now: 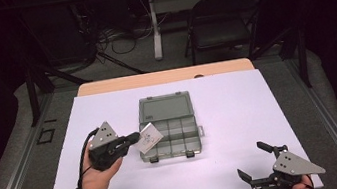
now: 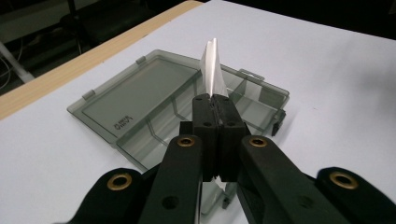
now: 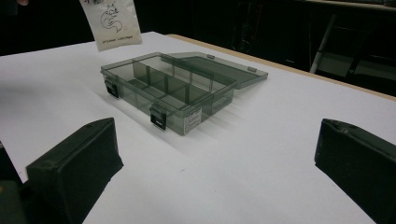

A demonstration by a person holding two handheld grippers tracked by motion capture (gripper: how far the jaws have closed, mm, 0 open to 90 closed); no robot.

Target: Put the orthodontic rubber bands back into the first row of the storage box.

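Above the open box's point(image 1: 167, 125) left edge, my left gripper point(image 1: 135, 138) pinches a white packet point(image 1: 150, 137); right gripper point(image 1: 255, 162) gapes idle. Next, I lower it into a compartment.

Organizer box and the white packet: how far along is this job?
Done: the organizer box lies open on the white sheet, its lid folded back, and the left claw is shut on the white packet, held up at the box's left end. In hand: bringing it over the compartments. Left: setting it in and, presumably, closing the lid. The right claw waits open.
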